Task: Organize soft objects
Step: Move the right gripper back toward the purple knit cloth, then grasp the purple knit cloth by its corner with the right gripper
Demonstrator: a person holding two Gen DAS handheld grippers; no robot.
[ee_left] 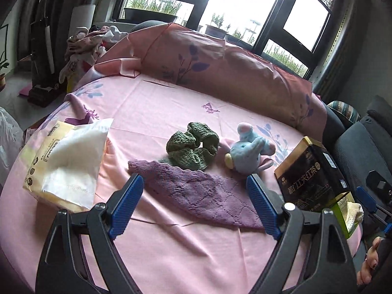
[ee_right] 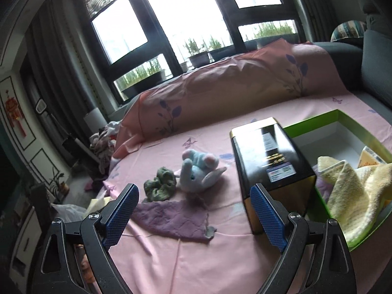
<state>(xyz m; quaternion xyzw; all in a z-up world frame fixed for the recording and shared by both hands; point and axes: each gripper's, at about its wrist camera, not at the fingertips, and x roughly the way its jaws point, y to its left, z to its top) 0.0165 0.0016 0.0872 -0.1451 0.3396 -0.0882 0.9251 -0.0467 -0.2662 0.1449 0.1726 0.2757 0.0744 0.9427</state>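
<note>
- The left gripper (ee_left: 194, 199) is held tilted downward, jaws spread and empty, above the purple cloth (ee_left: 198, 193).
- The right gripper (ee_right: 193, 210) is likewise angled down, released, near the black tin (ee_right: 269, 161).
- The green scrunchie (ee_left: 193, 144) and plush elephant (ee_left: 247, 152) are seen lying farther off on the pink sheet (ee_left: 171, 245).

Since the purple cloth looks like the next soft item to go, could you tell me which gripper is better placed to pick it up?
Probably the left. The left gripper, open and empty, has the purple cloth between its fingers; the right gripper, also open, has only the cloth's edge there.
</note>
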